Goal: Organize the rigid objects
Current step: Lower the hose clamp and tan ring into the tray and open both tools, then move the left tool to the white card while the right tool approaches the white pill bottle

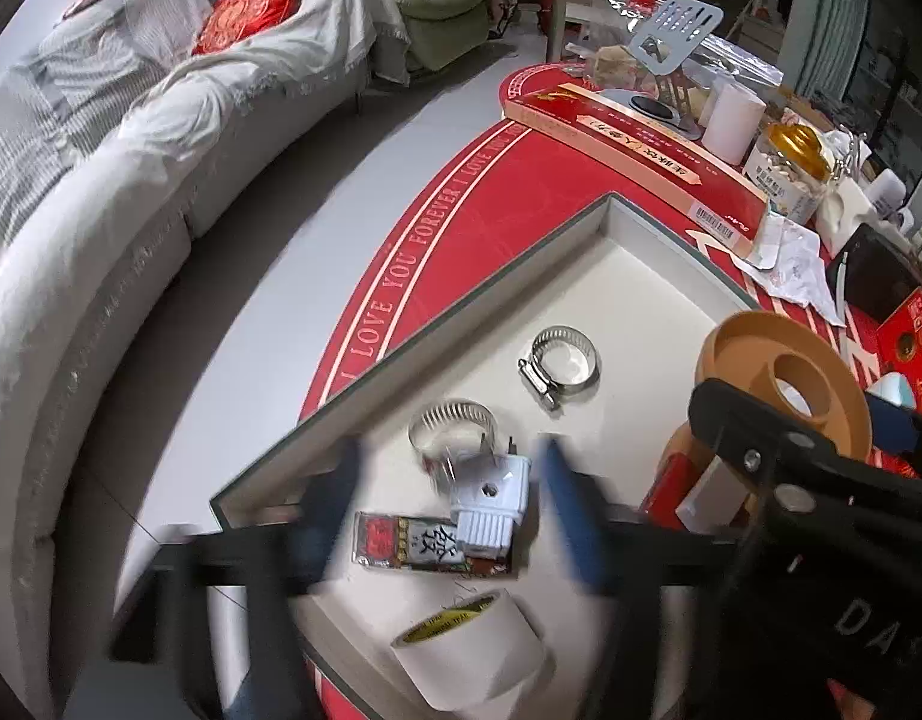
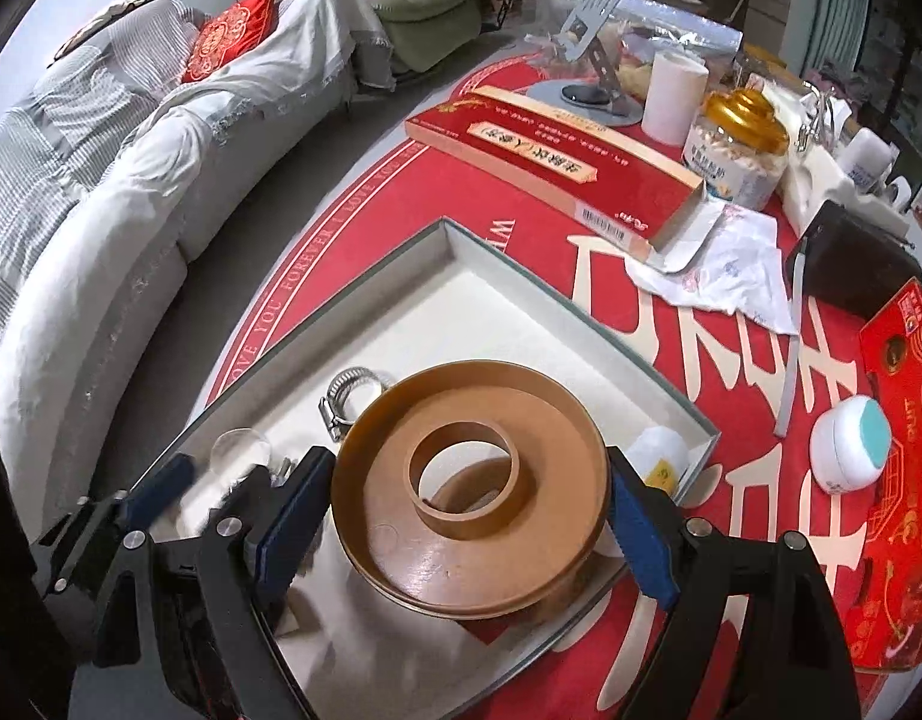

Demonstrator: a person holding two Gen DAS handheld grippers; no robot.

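Observation:
A shallow white tray [image 1: 401, 354] lies on the red table mat. In it are two metal hose clamps [image 1: 559, 363] [image 1: 455, 429], a white plug adapter [image 1: 490, 498], a printed packet [image 1: 413, 546] and a white tape roll [image 1: 472, 654]. My left gripper [image 1: 446, 462] is open and blurred; its blue pads stand on either side of the adapter without touching it. My right gripper [image 2: 466, 468] is shut on a brown round spool [image 2: 472, 498], pads against its rim, over the tray's [image 2: 317, 321] near right part. The spool [image 1: 784, 384] also shows in the left wrist view.
Behind the tray lie a long red box [image 2: 550, 156], a gold-lidded jar [image 2: 739, 138], a white roll [image 2: 673, 96] and a phone stand [image 2: 586, 96]. To the right are crumpled paper [image 2: 730, 276], a white cream jar [image 2: 850, 450] and a red carton [image 2: 898, 480]. A sofa [image 2: 101, 210] stands left.

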